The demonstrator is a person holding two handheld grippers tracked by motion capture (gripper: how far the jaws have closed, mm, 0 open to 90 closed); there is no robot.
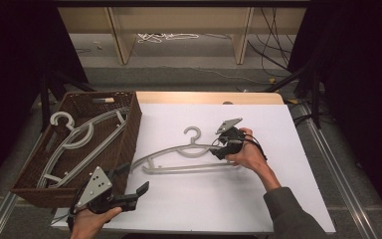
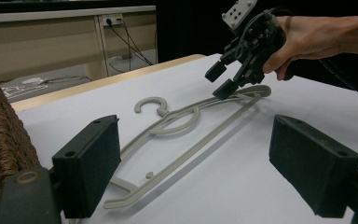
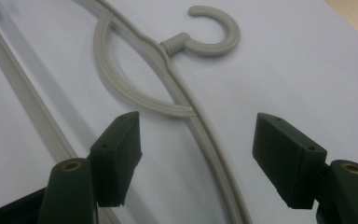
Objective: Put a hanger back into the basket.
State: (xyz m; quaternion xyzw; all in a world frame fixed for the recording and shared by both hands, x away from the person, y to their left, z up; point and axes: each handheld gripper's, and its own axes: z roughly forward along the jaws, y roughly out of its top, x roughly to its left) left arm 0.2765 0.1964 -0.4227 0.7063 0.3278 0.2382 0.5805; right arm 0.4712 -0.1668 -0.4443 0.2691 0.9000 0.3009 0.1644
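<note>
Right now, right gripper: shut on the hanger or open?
Open. The right gripper has its pads apart, the hanger arm running between them untouched, flat on the white table.

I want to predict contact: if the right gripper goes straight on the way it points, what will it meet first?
Probably the upper arm of the hanger, which runs between the open jaws of the right gripper, just below them.

Overhead plus two close jaw-cams (shared hanger (image 1: 186,154))

White table (image 1: 278,199) w/ grey hanger (image 1: 189,152) flat mid-top, wicker basket (image 1: 129,134) at left edge.
</note>
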